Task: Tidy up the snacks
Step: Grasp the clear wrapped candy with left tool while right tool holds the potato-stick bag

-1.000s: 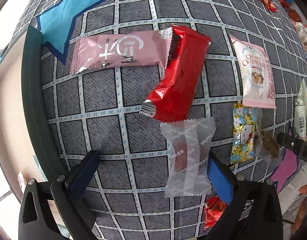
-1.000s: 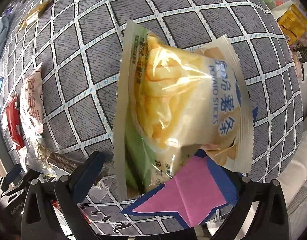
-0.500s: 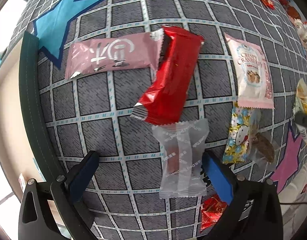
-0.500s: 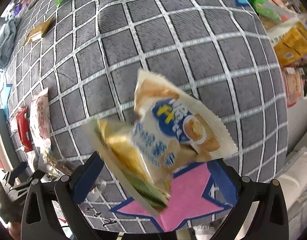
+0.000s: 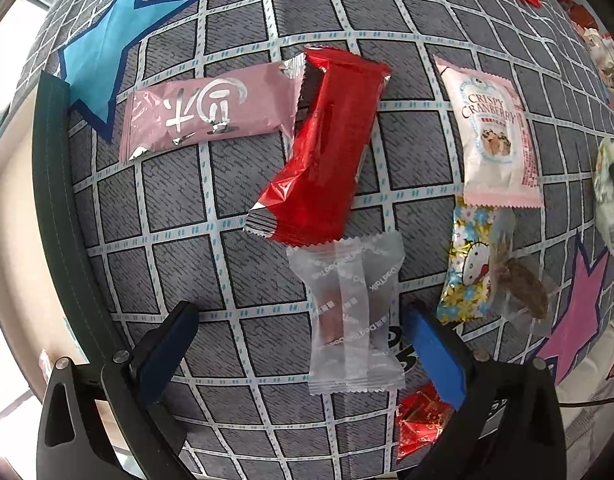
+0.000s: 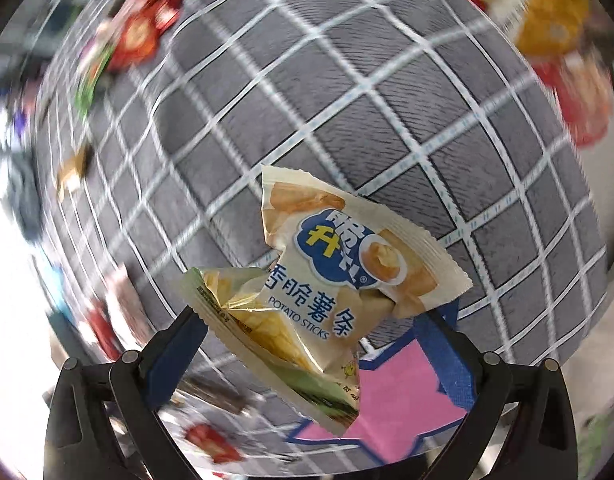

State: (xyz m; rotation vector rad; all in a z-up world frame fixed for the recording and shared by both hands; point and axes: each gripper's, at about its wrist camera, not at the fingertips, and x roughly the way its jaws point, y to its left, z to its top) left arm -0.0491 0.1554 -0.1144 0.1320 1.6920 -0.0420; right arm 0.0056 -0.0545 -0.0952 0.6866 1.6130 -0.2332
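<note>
My right tool carries the potato sticks bag above the grey checked surface, fingers wide, so I cannot tell how it grips; I should set it down flat on bare squares. My left tool hangs spread over the clear wrapped snack, the surface's dark edge near its left.

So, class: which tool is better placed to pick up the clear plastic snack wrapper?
Left. The left tool is open with the clear plastic snack wrapper lying between its fingers; the right tool holds the potato sticks bag.
</note>
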